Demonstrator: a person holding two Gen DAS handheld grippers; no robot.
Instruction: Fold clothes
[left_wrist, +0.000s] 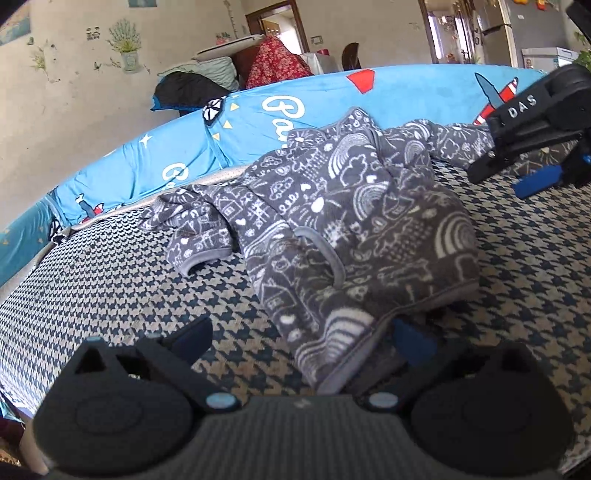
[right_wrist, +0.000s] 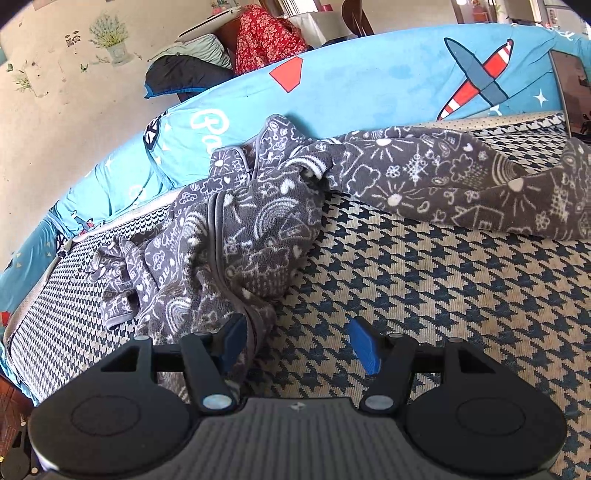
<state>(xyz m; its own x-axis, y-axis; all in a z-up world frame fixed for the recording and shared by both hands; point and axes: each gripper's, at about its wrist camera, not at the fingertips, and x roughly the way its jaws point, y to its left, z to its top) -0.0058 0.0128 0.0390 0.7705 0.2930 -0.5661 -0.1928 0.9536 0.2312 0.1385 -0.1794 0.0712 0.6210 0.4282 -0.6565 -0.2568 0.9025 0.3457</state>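
The garment (left_wrist: 354, 229) lies crumpled ahead, its hem between the spread fingers of the nearer left gripper (left_wrist: 299, 339), while the right gripper (right_wrist: 295, 343) hangs unclenched just beside its edge.

My right gripper (right_wrist: 299, 343) hangs over the houndstooth bed cover (right_wrist: 424, 288), jaws spread, nothing pinched between them. My left finger pad (right_wrist: 232, 341) sits against the hem of the crumpled grey fleece garment (right_wrist: 243, 236); one sleeve trails off right. Blue airplane quilt (right_wrist: 369, 85) bunched behind it.
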